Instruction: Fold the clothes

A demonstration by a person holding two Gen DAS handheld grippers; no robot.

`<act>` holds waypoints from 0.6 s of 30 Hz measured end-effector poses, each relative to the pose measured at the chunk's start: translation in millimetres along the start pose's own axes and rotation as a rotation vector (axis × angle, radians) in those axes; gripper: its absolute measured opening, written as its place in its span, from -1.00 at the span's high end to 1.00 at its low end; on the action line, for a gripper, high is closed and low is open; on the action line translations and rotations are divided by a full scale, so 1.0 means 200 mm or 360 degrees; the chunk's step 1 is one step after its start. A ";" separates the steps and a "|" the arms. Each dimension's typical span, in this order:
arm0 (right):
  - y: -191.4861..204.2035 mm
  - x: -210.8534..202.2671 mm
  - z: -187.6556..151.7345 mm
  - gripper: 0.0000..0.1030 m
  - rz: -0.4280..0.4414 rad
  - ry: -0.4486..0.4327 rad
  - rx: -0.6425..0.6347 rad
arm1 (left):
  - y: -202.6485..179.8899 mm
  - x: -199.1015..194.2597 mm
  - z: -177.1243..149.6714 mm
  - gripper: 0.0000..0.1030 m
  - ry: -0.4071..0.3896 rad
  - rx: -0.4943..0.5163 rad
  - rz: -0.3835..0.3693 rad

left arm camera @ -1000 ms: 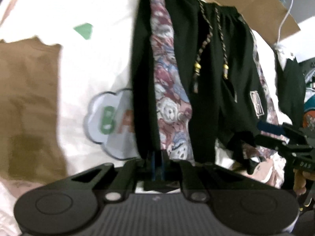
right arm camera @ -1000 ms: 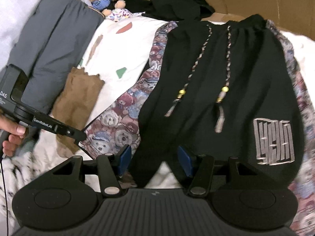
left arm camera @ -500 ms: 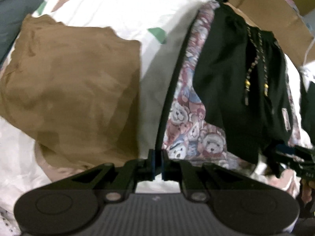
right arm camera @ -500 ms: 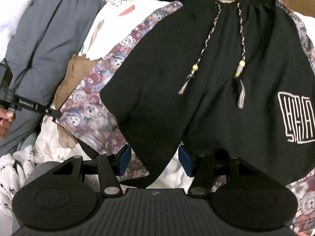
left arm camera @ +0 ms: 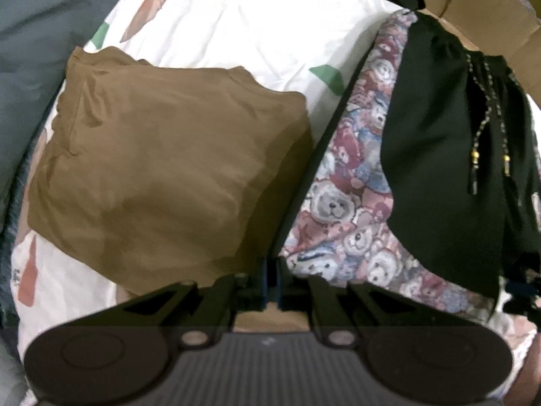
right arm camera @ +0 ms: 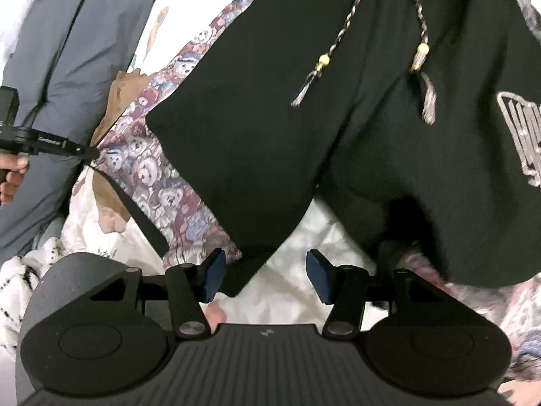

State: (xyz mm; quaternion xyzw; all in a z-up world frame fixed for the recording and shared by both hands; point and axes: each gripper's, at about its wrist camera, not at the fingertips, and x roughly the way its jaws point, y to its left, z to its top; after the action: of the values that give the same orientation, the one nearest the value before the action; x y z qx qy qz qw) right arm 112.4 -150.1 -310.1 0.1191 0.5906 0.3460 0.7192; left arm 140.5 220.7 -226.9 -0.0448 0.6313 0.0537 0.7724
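In the left wrist view, the left gripper [left arm camera: 269, 279], pinching the dark hem, has dragged the black drawstring shorts with teddy-bear print lining [left arm camera: 345, 199] from twelve toward two o'clock, baring the folded brown cloth [left arm camera: 162, 172]. In the right wrist view, the right gripper [right arm camera: 265, 279], spread and empty, has dropped toward the soft, limp shorts' crotch at twelve o'clock, so a fold seems underway.

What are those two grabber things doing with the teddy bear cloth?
A person is folding clothes on a bed. The left gripper is shut on the dark edge of the teddy-bear cloth, pulling it out beside a brown folded garment. The right gripper is open, low by the black shorts lying on that cloth.
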 end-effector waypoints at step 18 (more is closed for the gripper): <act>0.14 0.18 -0.04 0.82 0.0257 0.0007 0.0014 | 0.06 0.07 -0.03 0.91 0.0004 -0.0012 -0.0050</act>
State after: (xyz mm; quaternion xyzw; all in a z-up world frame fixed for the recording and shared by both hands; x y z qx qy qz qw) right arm 97.7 -107.9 -323.3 0.1688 0.5821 0.4004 0.6873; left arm 135.2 232.7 -241.5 -0.0577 0.6312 0.0440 0.7722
